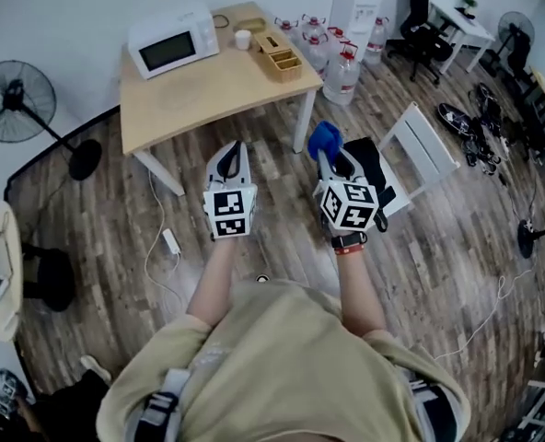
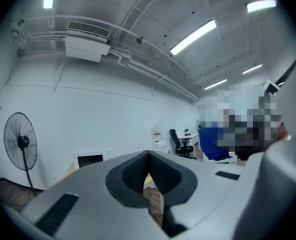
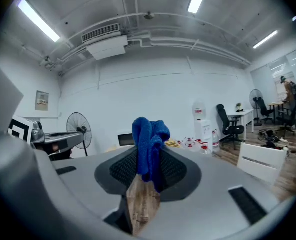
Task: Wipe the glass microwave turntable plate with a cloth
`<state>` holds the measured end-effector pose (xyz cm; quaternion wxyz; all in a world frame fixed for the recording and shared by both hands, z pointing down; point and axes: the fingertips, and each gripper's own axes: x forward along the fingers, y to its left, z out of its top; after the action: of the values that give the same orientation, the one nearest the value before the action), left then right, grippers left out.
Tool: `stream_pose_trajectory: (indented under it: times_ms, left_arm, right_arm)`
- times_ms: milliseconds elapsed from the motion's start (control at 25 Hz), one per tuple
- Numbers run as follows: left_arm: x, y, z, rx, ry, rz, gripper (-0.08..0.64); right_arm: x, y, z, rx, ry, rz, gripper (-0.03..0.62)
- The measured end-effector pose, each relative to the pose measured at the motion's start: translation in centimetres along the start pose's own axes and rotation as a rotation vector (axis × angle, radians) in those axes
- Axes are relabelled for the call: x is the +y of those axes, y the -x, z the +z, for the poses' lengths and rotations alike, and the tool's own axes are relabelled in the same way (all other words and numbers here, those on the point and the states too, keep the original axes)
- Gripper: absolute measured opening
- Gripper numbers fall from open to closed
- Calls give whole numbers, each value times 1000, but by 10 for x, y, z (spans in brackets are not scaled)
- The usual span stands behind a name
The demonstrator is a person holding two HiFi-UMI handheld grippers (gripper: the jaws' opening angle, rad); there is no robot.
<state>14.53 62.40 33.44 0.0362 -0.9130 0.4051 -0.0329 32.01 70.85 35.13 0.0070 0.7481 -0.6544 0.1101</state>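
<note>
One microwave (image 1: 173, 40), one white cup (image 1: 243, 39) and one wooden tray (image 1: 282, 59) on one counter (image 1: 208, 95). One blue cloth (image 1: 324, 138). Two claws: left claw (image 1: 237, 147), right claw (image 1: 329, 158). One white chair (image 1: 422, 150).

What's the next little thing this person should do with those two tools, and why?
Probably step up to the table and bring the empty, shut left hand-held gripper to the microwave door. The right hand-held gripper clamps the blue cloth, but the microwave is closed, both grippers hang over the floor short of the table, and no glass plate shows.
</note>
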Motion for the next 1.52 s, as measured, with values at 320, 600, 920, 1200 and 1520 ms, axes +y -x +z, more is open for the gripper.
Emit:
stream_pose_trajectory:
  times_ms: [320, 600, 920, 1200, 1520]
  left_arm:
    - [141, 30, -22, 26, 43, 198, 17]
    - [213, 39, -51, 51, 89, 282, 17]
    - [260, 6, -78, 86, 120, 324, 18]
    - [313, -55, -88, 96, 118, 348, 18]
    - [386, -153, -85, 109, 124, 370, 18]
  right_arm:
    - [137, -95, -9, 38, 49, 214, 121]
    - [206, -148, -30, 79, 58, 319, 121]
    - [229, -216, -43, 133, 62, 383, 121]
    - [256, -319, -42, 163, 24, 465, 123]
    - [284, -437, -20, 196, 28, 537, 123]
